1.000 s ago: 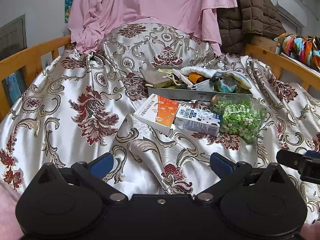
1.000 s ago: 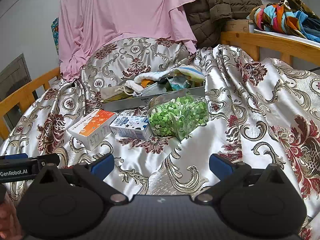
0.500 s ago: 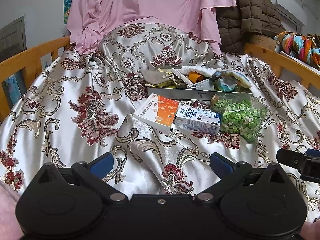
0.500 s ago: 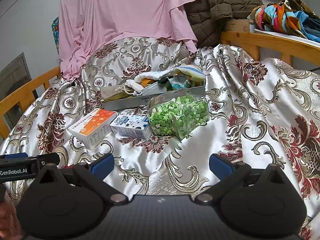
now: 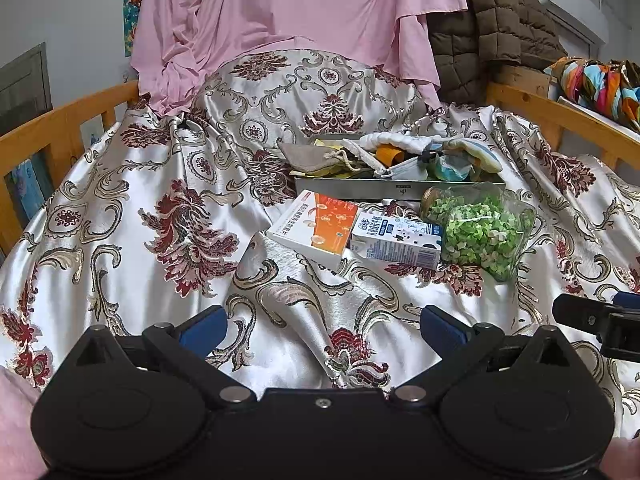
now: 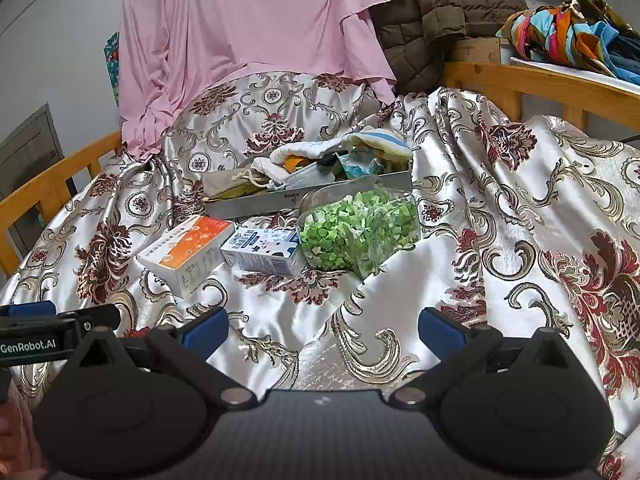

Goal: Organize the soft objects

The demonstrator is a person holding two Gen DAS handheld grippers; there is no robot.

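**Soft items in tray; both grippers idle**

Progress, judged from the layout: you appear near the end. The soft things sit heaped in the metal tray (image 5: 394, 189), centre of the left wrist view, a little above the middle. Nothing soft lies loose on the bed (image 5: 120, 216) as far as you can see. What stays outside the tray looks rigid or packaged, so it may be meant to stay out; you cannot confirm that from here.

Grippers: your left gripper (image 5: 322, 326), bottom centre of its own view, is spread wide and holds nothing. Your right gripper (image 6: 322, 326), bottom centre of its view, is likewise wide and empty. Both hang low over the bed, well short of the tray.

Count:
- tray: 1
- pouch (image 5: 310, 157), grey drawstring, left end of the tray: 1
- face mask (image 5: 404, 171), front of the tray: 1
- other soft pieces in the heap (white cloth, orange piece, striped piece): overlapping, exact number not readable
- orange box (image 5: 316, 226), just below the tray: 1
- milk carton (image 5: 396, 240), touching the box's right side: 1
- bag of green bits (image 5: 482, 232), right of the carton, touching it: 1
- grippers: 2
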